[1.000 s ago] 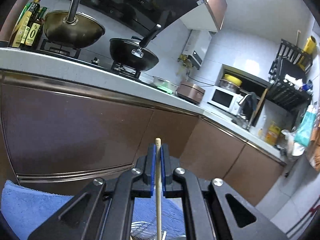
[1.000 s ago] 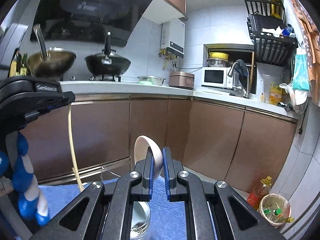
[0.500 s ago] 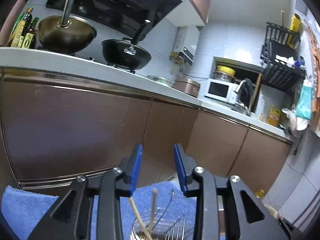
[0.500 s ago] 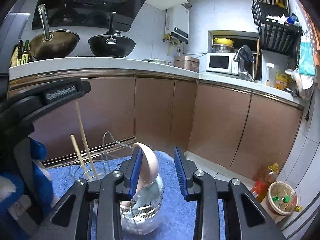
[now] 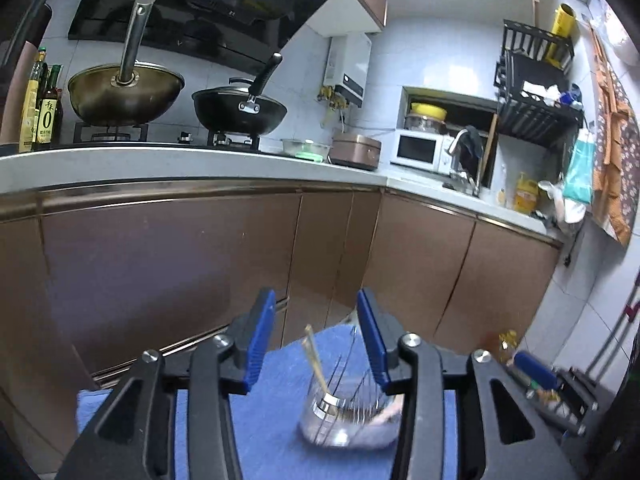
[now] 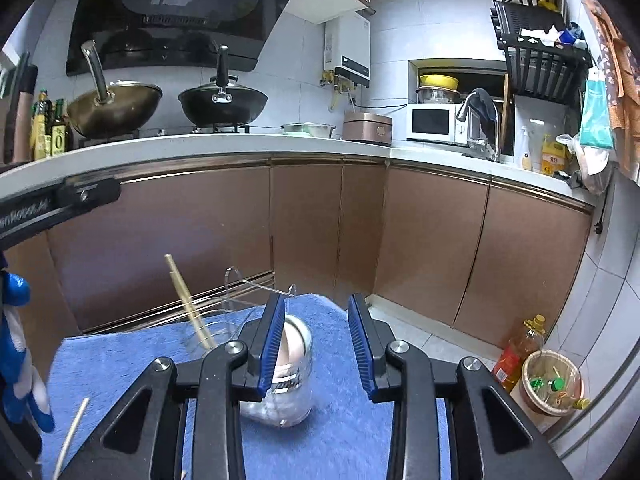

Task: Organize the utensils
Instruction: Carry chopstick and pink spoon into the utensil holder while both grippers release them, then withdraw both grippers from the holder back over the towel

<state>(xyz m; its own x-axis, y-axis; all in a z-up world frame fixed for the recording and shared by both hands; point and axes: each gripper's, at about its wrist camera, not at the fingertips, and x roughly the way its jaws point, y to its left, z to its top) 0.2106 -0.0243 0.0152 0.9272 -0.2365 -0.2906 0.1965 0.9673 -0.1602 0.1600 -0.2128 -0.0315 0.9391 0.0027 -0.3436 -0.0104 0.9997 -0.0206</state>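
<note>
Two thin wooden chopsticks (image 6: 191, 307) are leaning in a clear holder made of shiny wire (image 6: 224, 320). Right beside it a round shiny metal cup (image 6: 290, 364) is sitting with a smooth pinkish-white spoon (image 6: 289, 346) standing inside. Both are resting on a soft, fuzzy blue towel (image 6: 352, 432) that is covering the tabletop. In the left wrist view the cup (image 5: 344, 416) and chopsticks (image 5: 316, 360) are looking blurry.

The right hand-held gripper (image 6: 316, 344) is hanging just above the cup with its blue ridged pads apart. The spoon is showing next to the left pad, but nothing is being squeezed. The left hand-held gripper (image 5: 316, 340) is opening its jaws, and they are standing wide. The chopsticks are showing in the gap, lower down, and the pads are not touching them.

One more thin stick (image 6: 72, 436) is lying at the near left side of the towel, next to a blue and white glove (image 6: 18, 356). The towel has open room in front of the cup and to its right, and its far edge is coming close to flat brown cabinet doors (image 6: 304, 232).

Above the doors a white counter (image 6: 192, 146) is carrying two round pans (image 6: 222, 104), oil bottles (image 6: 50, 128) and a white microwave (image 6: 434, 124). On the floor to the right, a small bin (image 6: 552, 382) and a bottle (image 6: 516, 350) are standing well apart from the towel.
</note>
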